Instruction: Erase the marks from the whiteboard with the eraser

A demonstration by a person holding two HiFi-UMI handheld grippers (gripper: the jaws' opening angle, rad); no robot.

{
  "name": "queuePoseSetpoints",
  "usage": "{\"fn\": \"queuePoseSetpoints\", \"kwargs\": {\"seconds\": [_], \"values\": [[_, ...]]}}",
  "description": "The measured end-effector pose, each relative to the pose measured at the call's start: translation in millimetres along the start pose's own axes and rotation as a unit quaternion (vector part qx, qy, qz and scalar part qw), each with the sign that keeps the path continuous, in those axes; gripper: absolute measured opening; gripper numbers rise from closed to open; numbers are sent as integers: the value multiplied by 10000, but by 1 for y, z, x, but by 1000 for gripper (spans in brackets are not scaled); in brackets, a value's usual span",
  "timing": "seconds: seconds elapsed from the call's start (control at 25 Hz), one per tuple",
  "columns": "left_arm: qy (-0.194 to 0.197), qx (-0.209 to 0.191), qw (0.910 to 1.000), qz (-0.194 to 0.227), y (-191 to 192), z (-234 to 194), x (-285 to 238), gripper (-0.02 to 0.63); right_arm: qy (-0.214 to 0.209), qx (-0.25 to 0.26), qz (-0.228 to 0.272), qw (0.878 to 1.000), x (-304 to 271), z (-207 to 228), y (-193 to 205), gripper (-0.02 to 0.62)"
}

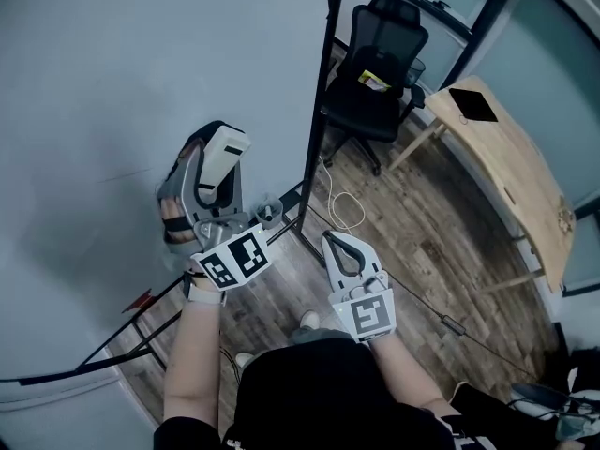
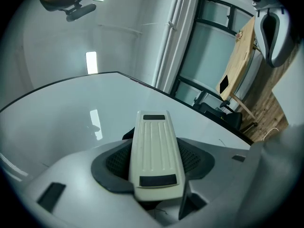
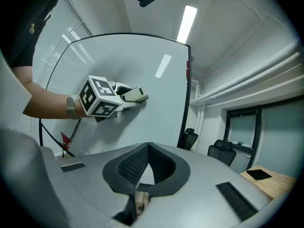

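Observation:
The whiteboard (image 1: 112, 82) fills the left of the head view as a pale grey-blue sheet; I make out no clear marks on it. A cream ribbed eraser (image 1: 225, 150) lies flat against it, with my left gripper (image 1: 214, 172) shut on it. In the left gripper view the eraser (image 2: 154, 165) sits between the dark jaws, its far end on the board (image 2: 71, 122). My right gripper (image 1: 333, 240) hangs lower and to the right, off the board, shut and empty. Its own view shows the jaws (image 3: 148, 146) meeting, with the left gripper's marker cube (image 3: 99, 99) and eraser (image 3: 135, 95) on the board beyond.
The board's black frame post (image 1: 314, 129) and stand legs run down to a wood floor with a white cable (image 1: 342, 209). A black office chair (image 1: 380, 54) stands behind. A wooden desk (image 1: 511, 167) carrying a black flat device (image 1: 472, 104) is at right.

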State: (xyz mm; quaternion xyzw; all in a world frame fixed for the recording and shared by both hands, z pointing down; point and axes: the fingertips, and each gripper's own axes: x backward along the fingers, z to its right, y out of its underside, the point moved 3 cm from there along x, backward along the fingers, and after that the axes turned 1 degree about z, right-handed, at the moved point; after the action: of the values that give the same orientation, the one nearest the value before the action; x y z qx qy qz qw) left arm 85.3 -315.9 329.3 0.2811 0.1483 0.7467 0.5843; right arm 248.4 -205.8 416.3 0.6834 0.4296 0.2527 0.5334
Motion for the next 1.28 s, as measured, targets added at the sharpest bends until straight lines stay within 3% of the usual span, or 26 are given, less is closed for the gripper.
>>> {"fn": "queuePoseSetpoints", "kwargs": {"seconds": [0.32, 0.56, 0.92, 1.28], "values": [[300, -133, 9994, -84, -7, 53, -21, 262, 104, -32, -54, 9999, 8, 38, 17, 28], [468, -377, 9981, -162, -13, 58, -24, 262, -13, -66, -14, 10000, 3, 47, 17, 28], [687, -590, 9957, -208, 0, 36, -4, 264, -230, -128, 128, 9996, -17, 10, -5, 28], [700, -331, 9968, -187, 15, -7, 21, 264, -284, -51, 258, 9992, -25, -34, -29, 29]]}}
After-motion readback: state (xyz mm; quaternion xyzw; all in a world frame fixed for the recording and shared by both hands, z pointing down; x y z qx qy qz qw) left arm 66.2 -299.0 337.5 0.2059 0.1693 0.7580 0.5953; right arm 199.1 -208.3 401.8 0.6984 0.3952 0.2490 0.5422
